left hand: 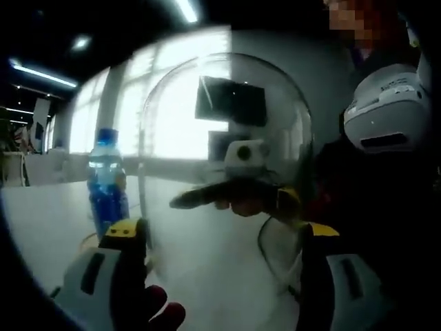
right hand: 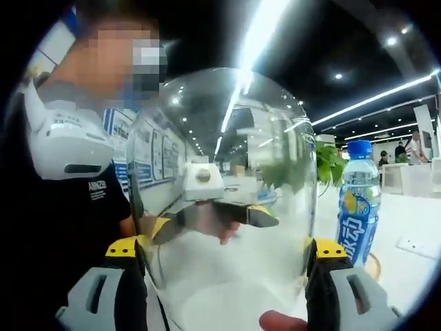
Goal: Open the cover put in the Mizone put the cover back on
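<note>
1. Two claws hold the clear dome cover [left hand: 227,138] between them, lifted off the white table [left hand: 41,234]. The left claw [left hand: 220,234] straddles its rim on one side and the right claw [right hand: 224,252] on the other, each pair of yellow tips pressed against the wall.
2. It looks like thin, rigid, see-through plastic or glass: light, slick and probably easy to crack, so I'd grip low on the wall from opposite sides, as they do now.
3. The Mizone bottle [right hand: 358,203] stands upright on the table beyond the cover, near a round base [right hand: 372,265] by its foot. Blue cap on, and it appears full of pale liquid.
4. The cover itself holds nothing.
</note>
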A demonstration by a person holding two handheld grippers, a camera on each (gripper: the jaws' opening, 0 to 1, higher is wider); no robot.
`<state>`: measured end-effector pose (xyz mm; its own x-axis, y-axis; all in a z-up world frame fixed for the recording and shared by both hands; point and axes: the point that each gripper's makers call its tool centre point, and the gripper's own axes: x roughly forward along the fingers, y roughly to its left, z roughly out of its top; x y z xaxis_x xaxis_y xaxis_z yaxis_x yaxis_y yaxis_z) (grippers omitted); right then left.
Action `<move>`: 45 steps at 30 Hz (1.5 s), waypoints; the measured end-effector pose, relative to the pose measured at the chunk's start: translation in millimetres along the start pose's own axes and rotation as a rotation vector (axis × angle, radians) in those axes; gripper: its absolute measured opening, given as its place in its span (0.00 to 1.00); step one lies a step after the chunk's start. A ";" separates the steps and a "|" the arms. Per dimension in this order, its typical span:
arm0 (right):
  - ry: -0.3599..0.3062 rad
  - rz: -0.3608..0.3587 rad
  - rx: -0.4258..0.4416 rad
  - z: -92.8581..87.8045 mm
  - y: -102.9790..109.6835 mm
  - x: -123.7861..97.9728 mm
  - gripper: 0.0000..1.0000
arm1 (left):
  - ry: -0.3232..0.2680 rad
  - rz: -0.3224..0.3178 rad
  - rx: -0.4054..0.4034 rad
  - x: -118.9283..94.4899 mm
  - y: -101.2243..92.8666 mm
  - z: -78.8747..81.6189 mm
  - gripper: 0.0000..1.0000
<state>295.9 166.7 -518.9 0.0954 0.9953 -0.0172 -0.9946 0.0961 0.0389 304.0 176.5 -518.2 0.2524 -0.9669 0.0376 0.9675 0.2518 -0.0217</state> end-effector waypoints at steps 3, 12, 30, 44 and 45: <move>0.007 0.001 -0.001 -0.3 -0.5 0.0 0.90 | 0.000 0.006 0.004 1.8 0.0 0.1 0.82; 0.066 0.020 0.001 -2.7 -1.7 -1.2 0.90 | 0.006 0.017 0.011 2.4 1.5 -0.3 0.82; 0.026 0.034 0.004 -2.0 -7.0 -1.2 0.90 | -0.003 0.029 -0.001 8.7 4.3 3.0 0.84; 0.035 0.022 -0.003 -3.4 -3.5 -2.1 0.90 | 0.012 0.031 -0.006 9.4 2.0 2.1 0.84; 0.028 0.020 -0.002 -3.7 -3.3 -2.3 0.90 | 0.010 0.032 -0.005 9.4 2.0 2.1 0.84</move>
<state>298.8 164.1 -522.7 0.0743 0.9963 -0.0440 -0.9964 0.0760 0.0379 308.3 168.1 -515.9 0.2829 -0.9588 0.0264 0.9590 0.2822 -0.0277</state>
